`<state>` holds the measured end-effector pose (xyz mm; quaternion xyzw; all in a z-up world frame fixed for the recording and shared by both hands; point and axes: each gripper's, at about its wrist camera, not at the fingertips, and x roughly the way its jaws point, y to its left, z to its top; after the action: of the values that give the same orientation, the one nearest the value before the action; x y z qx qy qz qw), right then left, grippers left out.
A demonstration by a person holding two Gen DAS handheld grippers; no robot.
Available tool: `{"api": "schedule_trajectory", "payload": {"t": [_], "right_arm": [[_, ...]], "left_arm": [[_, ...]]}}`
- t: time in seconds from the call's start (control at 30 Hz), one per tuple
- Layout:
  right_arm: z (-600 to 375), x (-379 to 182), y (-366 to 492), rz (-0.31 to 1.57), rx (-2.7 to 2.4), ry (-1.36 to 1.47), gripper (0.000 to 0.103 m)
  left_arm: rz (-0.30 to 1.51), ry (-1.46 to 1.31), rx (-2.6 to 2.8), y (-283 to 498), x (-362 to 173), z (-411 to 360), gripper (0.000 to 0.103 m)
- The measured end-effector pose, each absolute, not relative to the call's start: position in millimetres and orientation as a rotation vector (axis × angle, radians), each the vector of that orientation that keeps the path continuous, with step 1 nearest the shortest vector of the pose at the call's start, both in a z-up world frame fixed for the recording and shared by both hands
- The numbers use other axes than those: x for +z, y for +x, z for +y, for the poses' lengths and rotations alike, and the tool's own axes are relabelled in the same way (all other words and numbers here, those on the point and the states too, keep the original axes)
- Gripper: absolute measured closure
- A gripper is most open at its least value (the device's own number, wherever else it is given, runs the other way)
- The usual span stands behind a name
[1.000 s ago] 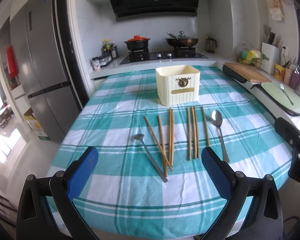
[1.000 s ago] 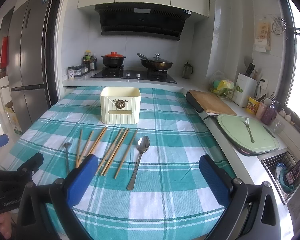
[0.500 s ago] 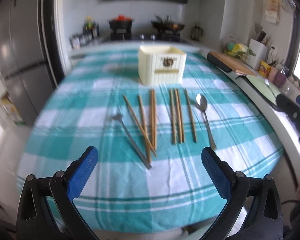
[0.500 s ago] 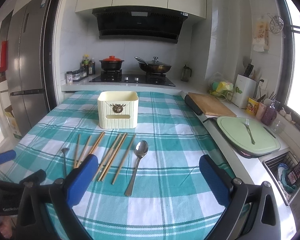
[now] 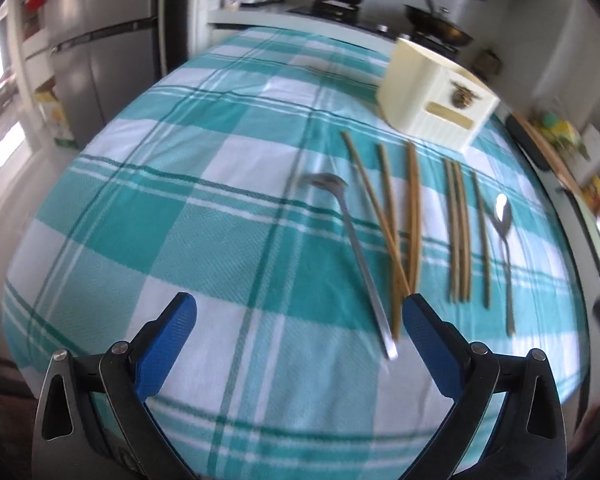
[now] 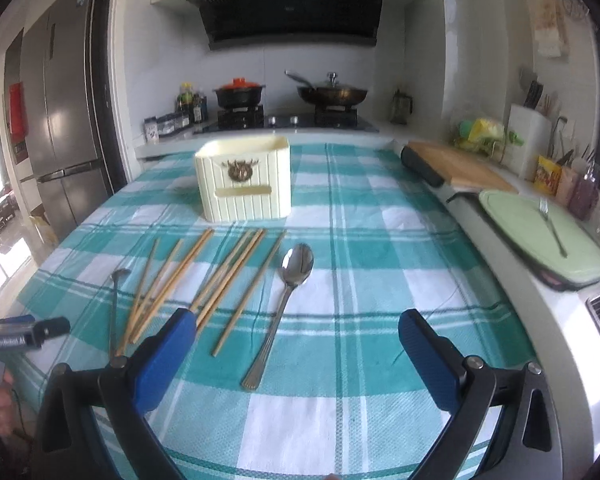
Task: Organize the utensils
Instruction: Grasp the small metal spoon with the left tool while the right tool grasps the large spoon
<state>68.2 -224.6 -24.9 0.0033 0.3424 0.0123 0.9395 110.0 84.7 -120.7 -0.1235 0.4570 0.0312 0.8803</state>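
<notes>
Both blue-padded grippers, left (image 5: 300, 322) and right (image 6: 296, 332), hover spread wide and empty above the teal checked tablecloth (image 6: 380, 240) (wooden chopsticks (image 6: 228, 276), steel spoons (image 6: 288, 296) lying before the cream ribbed holder (image 6: 244, 178)).

Your left wrist view is motion-blurred and tilted; daylight blows out its left edge. Your right view is sharper, window glare at right, fisheye bending and darkening the corners.

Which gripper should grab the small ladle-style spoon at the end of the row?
Left. The left gripper is open, and the small spoon has its handle end lying between its fingers. The right gripper faces the large spoon.
</notes>
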Motion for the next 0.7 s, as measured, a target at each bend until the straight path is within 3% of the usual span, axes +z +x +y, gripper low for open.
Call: {"api": "schedule_trajectory", "payload": {"t": [0.3,0.7], "right_arm": [[-249.5,-60.6,109.8,0.858,-0.086,0.029,0.000],[-231.3,-102.4,184.2,0.957,-0.022,0.044,0.003]], "left_arm": [[0.979,-0.195,0.211,181.2,-152.2,75.0,0.001],[0.984,-0.110,0.206,199.1,-170.0,74.8,0.000]]}}
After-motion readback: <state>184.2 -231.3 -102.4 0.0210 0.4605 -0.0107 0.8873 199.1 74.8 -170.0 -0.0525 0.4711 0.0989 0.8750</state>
